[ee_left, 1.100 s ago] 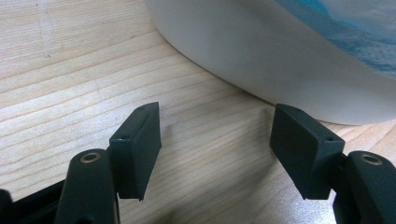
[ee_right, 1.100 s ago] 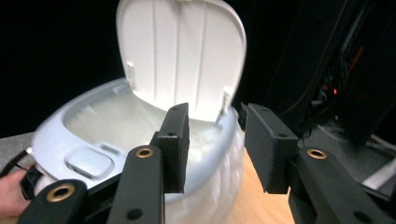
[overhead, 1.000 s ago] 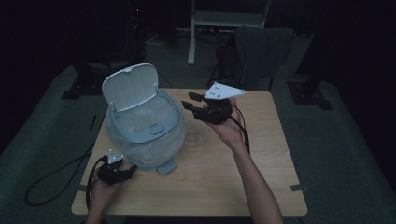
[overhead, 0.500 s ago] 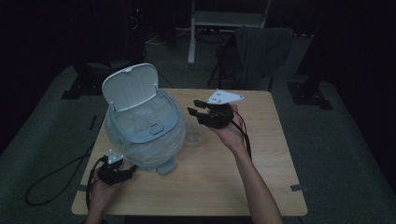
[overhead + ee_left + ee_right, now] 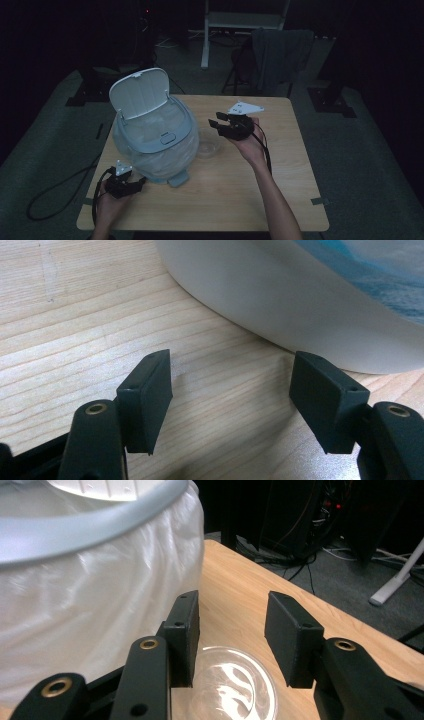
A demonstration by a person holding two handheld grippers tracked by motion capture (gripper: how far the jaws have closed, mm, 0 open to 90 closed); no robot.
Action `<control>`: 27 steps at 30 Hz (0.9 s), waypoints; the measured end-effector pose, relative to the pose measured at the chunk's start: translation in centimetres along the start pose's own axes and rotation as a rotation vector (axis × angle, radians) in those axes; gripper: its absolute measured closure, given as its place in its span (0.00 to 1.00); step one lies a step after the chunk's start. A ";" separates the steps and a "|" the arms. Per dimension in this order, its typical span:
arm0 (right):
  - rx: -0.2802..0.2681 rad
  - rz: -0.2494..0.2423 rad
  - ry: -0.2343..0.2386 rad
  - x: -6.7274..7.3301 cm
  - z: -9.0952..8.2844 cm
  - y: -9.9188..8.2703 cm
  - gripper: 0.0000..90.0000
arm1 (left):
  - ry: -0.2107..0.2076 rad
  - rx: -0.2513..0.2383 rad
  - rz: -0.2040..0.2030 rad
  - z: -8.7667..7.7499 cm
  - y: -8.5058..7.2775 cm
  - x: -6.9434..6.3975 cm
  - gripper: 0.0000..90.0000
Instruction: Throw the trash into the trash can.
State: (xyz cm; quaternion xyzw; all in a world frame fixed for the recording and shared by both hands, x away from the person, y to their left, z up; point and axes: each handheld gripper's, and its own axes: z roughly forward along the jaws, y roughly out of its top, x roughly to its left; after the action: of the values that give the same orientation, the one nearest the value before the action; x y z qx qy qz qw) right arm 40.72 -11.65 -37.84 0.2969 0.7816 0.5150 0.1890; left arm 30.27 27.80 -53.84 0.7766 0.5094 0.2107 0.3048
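there, a pale bin [image 5: 155, 145] with raised lid [image 5: 140, 92] sits on the bench [image 5: 280, 195]; left gripper [image 5: 131, 186] and right gripper [image 5: 218, 125] fingers spread wide, empty.

Two black grippers, left gripper [image 5: 134, 185], right gripper [image 5: 220, 125], flat rectangular jaws, brass-ringed screw holes, grey three-cornered plates, black cables, bare forearms

We see the big bin [image 5: 152, 145] with its lid up taking most of the table's [image 5: 280, 200] left half, a small glass bowl [image 5: 208, 148] just beside it, and lots of bare wood to pass over on the right and front.
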 end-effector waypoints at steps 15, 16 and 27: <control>0.068 0.095 -0.037 -2.4 1.7 -3.4 0.63 | 0.000 -0.003 -0.001 0.0 -0.1 0.0 0.38; 0.070 0.096 -0.039 -2.5 1.7 -3.5 0.63 | 0.000 -0.002 -0.001 0.0 -0.1 0.0 0.38; 0.137 0.167 -0.039 -3.7 3.7 -5.7 0.63 | 0.000 -0.002 0.000 0.0 -0.1 0.0 0.38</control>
State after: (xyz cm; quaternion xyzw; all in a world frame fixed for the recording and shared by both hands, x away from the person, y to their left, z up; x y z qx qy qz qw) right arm 44.19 -13.22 -44.62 0.3833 0.7837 0.4684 0.1398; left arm 30.20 27.82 -53.86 0.7763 0.5092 0.2112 0.3057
